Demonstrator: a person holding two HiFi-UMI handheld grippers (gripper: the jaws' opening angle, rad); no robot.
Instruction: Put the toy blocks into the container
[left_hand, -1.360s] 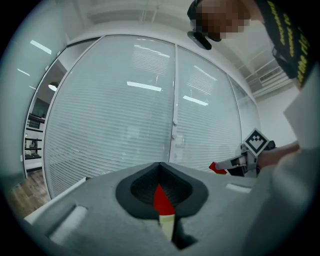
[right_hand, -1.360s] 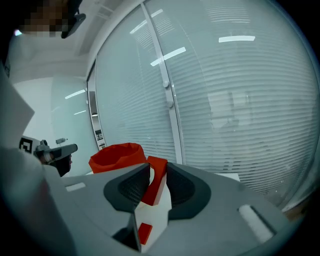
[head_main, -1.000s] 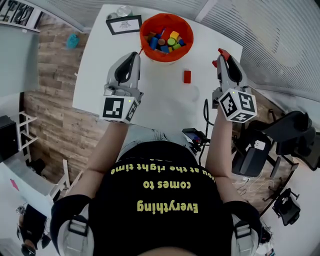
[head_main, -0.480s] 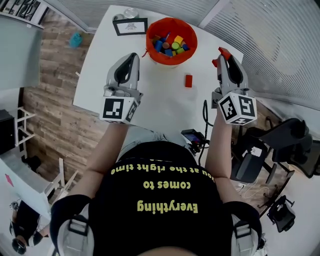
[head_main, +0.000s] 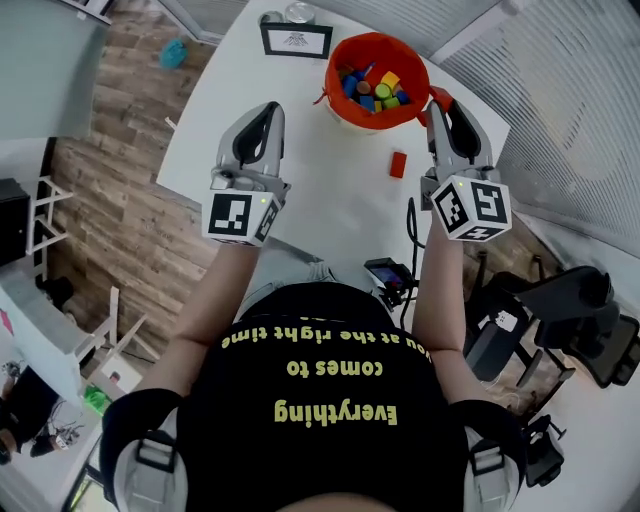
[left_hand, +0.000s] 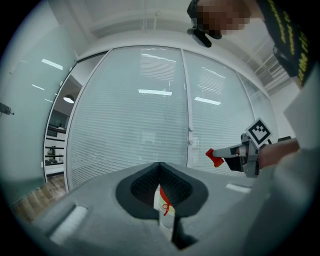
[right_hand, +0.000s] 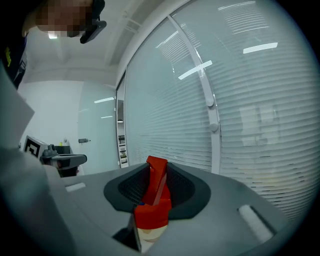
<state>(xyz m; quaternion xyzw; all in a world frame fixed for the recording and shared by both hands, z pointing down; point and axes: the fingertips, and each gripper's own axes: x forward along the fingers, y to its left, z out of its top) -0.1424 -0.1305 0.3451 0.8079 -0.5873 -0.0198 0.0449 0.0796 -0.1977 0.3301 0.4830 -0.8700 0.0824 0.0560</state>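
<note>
The white table (head_main: 300, 150) carries the orange container (head_main: 352, 112) at its far edge, part-filled with blocks. The right gripper (head_main: 438, 98), pinching a red block (right_hand: 150, 210), hovers by the container's right rim. Next it likely needs to move over the opening and release. The left gripper (head_main: 265, 115) is pressed together, empty. A second red block (head_main: 398, 165) lies just near of the container.

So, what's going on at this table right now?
A person is putting toy blocks into the orange container with a tool in each hand. The right tool grips a red block close by the container's rim, not yet dropped in. The left tool is shut and empty, above the table. Several blocks already lie in the container. One loose block, also red, lies on the table.
</note>
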